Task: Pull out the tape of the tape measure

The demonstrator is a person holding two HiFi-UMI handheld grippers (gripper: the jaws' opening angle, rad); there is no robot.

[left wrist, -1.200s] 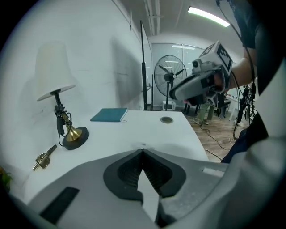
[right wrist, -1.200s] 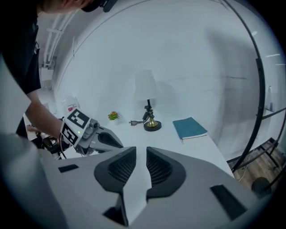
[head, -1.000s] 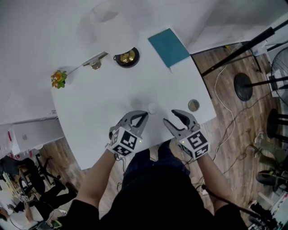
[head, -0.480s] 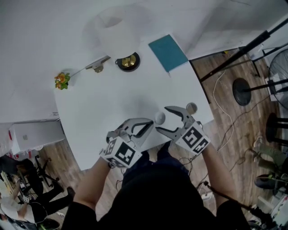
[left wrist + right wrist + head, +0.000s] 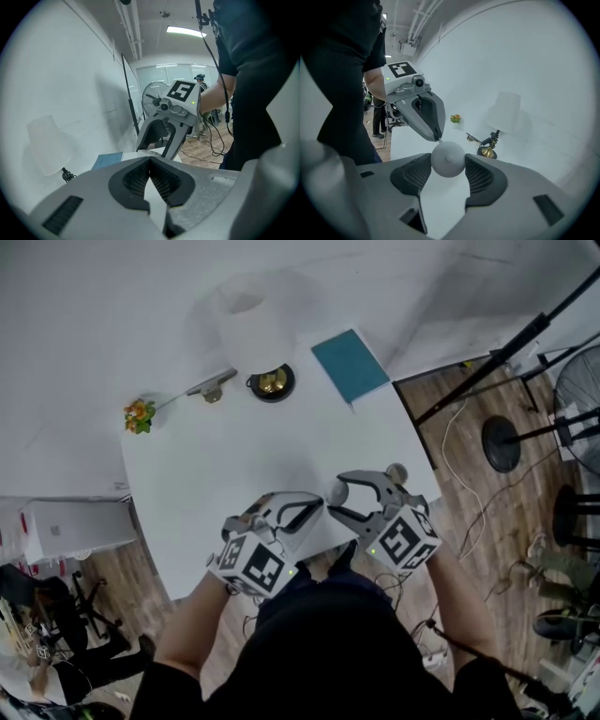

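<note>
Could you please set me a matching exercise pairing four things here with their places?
Things: 1 round white tape measure; 2 flat teal notebook; 3 small orange flower ornament; 4 dark-and-brass lamp base.
Places: A far left corner of the white table; B in jaws of the right tool; C far right corner; D far edge, between corners.
Pairs: 1-B, 2-C, 3-A, 4-D. Those jaws have just been closing on the tape measure.

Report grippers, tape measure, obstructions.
Right gripper jaws just closing, clamped on tape measure. Left gripper shut, tips at its rim. No tape out yet. Nothing blocking.
</note>
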